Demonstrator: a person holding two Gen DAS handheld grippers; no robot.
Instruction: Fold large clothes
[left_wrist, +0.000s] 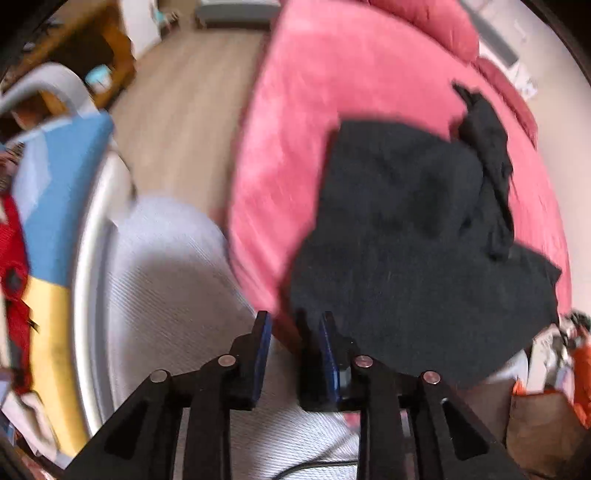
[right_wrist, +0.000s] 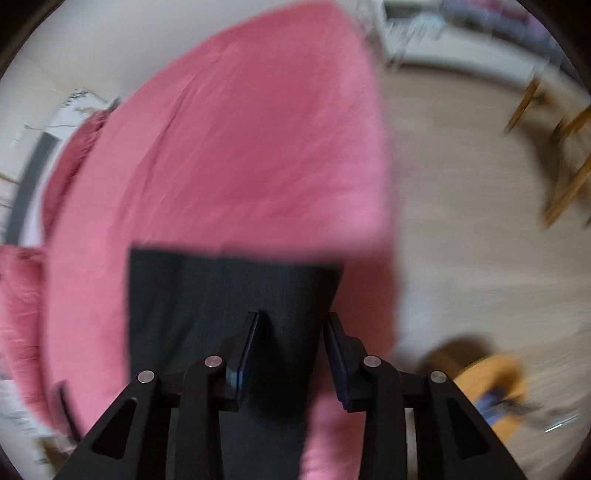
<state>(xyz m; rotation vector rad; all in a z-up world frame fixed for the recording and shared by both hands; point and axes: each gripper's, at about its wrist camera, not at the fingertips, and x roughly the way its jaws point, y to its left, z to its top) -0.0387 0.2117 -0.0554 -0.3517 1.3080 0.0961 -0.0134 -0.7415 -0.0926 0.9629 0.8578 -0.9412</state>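
While both views blur, bed (left_wrist: 303, 122) fills the scene, black garment (left_wrist: 406, 240) lying partly folded on its near side. Left gripper (left_wrist: 293, 325) jaws parted, empty, at the near hem. Right gripper (right_wrist: 291, 325) jaws apart, cloth between, no pinch seen. Best: pinch matching corners, fold evenly, keep hem off floor.
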